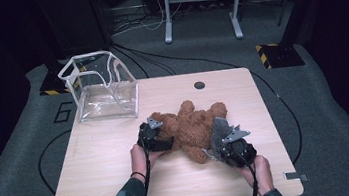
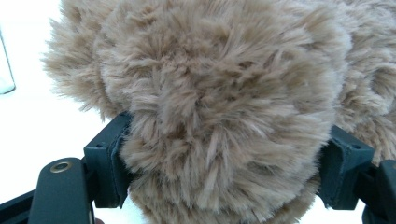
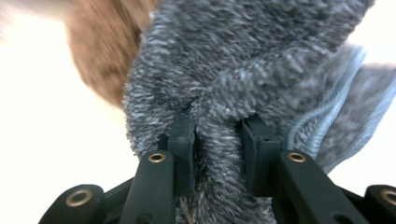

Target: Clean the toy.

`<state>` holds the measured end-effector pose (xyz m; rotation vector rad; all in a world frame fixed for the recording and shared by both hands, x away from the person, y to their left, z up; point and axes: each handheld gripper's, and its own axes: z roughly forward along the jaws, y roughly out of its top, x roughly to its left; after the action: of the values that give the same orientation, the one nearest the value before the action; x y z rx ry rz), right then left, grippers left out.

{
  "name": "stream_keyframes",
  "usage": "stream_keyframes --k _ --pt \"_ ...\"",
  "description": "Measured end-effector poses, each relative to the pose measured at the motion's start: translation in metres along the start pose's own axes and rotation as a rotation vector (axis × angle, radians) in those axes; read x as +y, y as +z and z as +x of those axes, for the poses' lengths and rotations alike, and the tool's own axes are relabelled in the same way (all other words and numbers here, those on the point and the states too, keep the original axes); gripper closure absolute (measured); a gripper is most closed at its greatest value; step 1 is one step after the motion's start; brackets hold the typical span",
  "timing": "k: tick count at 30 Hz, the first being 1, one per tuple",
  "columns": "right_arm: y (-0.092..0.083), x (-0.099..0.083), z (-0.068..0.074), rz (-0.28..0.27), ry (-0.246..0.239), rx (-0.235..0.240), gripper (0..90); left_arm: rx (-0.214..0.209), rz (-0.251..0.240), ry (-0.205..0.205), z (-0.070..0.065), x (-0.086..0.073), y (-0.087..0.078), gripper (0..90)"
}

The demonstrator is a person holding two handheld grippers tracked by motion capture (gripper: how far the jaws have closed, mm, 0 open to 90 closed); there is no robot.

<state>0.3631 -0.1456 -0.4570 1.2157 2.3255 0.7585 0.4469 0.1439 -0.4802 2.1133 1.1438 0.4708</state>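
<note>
My left tool (image 2: 219, 154) clamps the soft, light teddy bear (image 1: 191, 126); my right tool (image 3: 217, 140) pinches the limp grey cloth (image 3: 243, 60), bunched fabric gripping best.

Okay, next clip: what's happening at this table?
A person works with two handheld grippers on a brown teddy bear lying on the wooden table. The left gripper is clamped on a furry part of the bear, while the right gripper pinches a grey cloth against it. A clear plastic bag stands open at the far left corner.
</note>
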Motion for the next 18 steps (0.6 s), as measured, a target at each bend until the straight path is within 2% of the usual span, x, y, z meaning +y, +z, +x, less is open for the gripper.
stream_keyframes --k 2,5,8,10,13,18 --pt "-0.005 0.011 0.003 -0.058 -0.016 0.010 68.5 0.001 -0.001 0.000 0.000 0.000 0.000 21.1" --pt "-0.006 0.032 0.011 -0.095 -0.050 0.021 68.3 0.004 0.003 -0.003 -0.001 0.000 0.000 21.1" --pt "0.001 0.043 0.018 -0.086 -0.071 0.017 68.2 0.006 0.000 -0.004 -0.001 0.000 0.000 21.1" --pt "0.024 0.048 0.022 -0.042 -0.071 0.003 68.3 0.007 -0.003 -0.008 -0.002 -0.001 0.000 21.1" --pt "0.041 0.045 0.020 -0.009 -0.021 -0.011 68.7 0.010 -0.002 0.000 -0.003 0.000 0.001 21.1" --pt "0.056 0.037 0.021 0.039 -0.037 -0.050 69.3 0.009 -0.007 -0.002 -0.003 -0.001 0.002 21.1"
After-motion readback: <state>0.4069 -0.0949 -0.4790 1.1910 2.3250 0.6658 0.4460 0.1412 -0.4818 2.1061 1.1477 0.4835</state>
